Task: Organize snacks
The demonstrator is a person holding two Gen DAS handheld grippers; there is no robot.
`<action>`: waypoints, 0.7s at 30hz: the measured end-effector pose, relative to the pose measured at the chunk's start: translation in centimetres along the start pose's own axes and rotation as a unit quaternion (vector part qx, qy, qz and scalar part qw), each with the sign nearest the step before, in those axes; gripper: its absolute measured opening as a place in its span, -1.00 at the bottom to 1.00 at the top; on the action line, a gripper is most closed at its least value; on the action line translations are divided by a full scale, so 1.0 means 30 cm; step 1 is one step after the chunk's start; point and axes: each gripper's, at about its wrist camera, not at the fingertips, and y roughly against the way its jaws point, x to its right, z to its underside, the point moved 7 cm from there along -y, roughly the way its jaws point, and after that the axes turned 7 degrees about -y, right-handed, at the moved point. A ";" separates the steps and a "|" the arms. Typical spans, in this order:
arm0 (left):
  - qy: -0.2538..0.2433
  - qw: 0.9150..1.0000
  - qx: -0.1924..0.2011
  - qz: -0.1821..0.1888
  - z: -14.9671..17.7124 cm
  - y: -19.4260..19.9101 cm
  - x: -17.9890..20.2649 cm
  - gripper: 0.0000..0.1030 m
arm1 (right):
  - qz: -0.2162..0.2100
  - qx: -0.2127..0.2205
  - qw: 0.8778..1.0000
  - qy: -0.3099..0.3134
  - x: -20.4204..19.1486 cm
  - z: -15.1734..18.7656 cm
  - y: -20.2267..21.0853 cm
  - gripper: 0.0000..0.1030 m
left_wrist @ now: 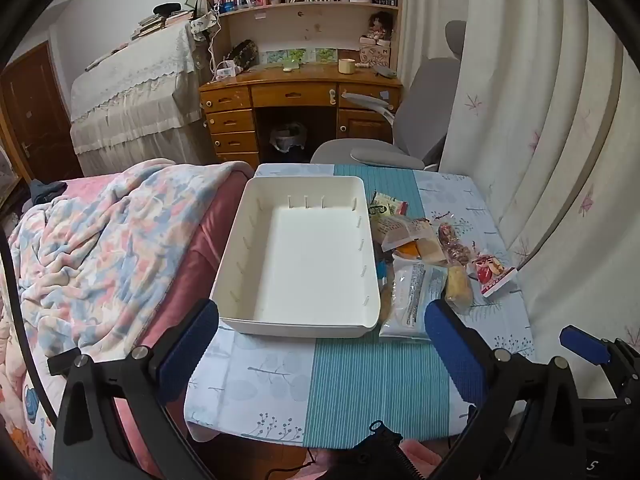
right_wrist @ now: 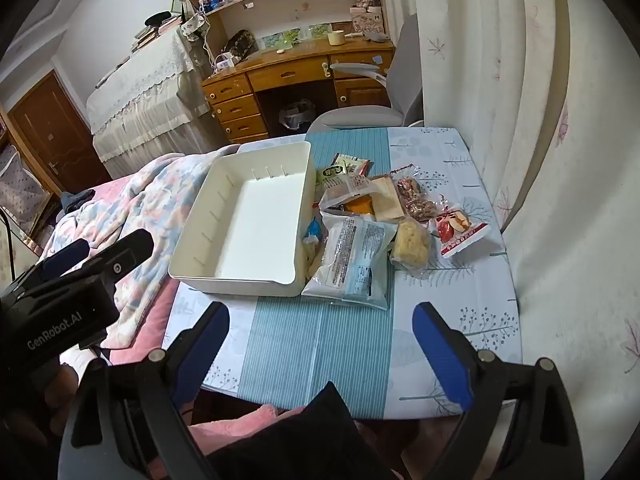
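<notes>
Blue-padded fingers of the left gripper fill the bottom of the left wrist view, spread wide with nothing between them, hovering above the near edge of the bench with its blue-and-white cloth. Those of the right gripper are spread likewise, also empty, at the bottom of the right wrist view. At the left edge of that view the left tool's body shows the lettering "CenRobot.AI".

Centre frame sits the white bin, empty, its inner walls ribbed with slots, probably for dividers. It looks set out as the destination, with its long side just beside the snacks so each carry would be short.

To the right of the bin lie the snacks, heaped loosely and overlapping: a large pale packet nearest, printed side up with dense text too small to read; a yellowish pastry bag; a red-and-white packet at the far right; a clear bag of nuts; and a green packet at the back, its writing illegible. None is in the bin yet, so sorting seems not begun.
</notes>
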 end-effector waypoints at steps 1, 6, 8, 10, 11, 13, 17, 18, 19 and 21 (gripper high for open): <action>0.002 1.000 -0.003 0.002 0.001 -0.001 0.000 1.00 | 0.001 -0.001 1.000 0.000 0.000 -0.001 0.000 0.82; 0.002 1.000 -0.002 0.002 0.000 -0.005 0.000 1.00 | 0.000 -0.002 1.000 0.000 -0.001 -0.004 -0.002 0.82; 0.002 1.000 -0.002 0.003 0.000 -0.011 0.004 1.00 | 0.001 0.000 1.000 0.000 -0.001 -0.007 -0.001 0.82; 0.002 1.000 0.000 0.005 -0.002 -0.024 0.017 1.00 | 0.001 0.001 1.000 0.001 -0.003 -0.008 -0.002 0.82; 0.002 1.000 0.000 0.006 -0.004 -0.025 0.019 1.00 | 0.002 0.002 1.000 0.001 -0.004 -0.008 -0.003 0.82; 0.001 1.000 0.001 0.007 -0.001 -0.021 0.018 1.00 | 0.002 0.002 1.000 0.002 -0.007 -0.007 -0.007 0.82; -0.002 1.000 -0.001 0.011 -0.022 -0.025 0.024 1.00 | 0.002 0.005 1.000 0.002 -0.010 -0.020 -0.003 0.82; -0.004 1.000 -0.003 0.015 -0.024 -0.030 0.013 1.00 | 0.002 0.006 1.000 0.002 -0.009 -0.023 -0.001 0.82; -0.004 1.000 -0.003 0.015 -0.026 -0.033 0.014 1.00 | 0.001 0.007 1.000 0.002 -0.010 -0.030 -0.001 0.82; -0.004 1.000 -0.002 0.014 -0.025 -0.038 0.015 1.00 | 0.001 0.011 1.000 0.001 -0.014 -0.041 0.008 0.82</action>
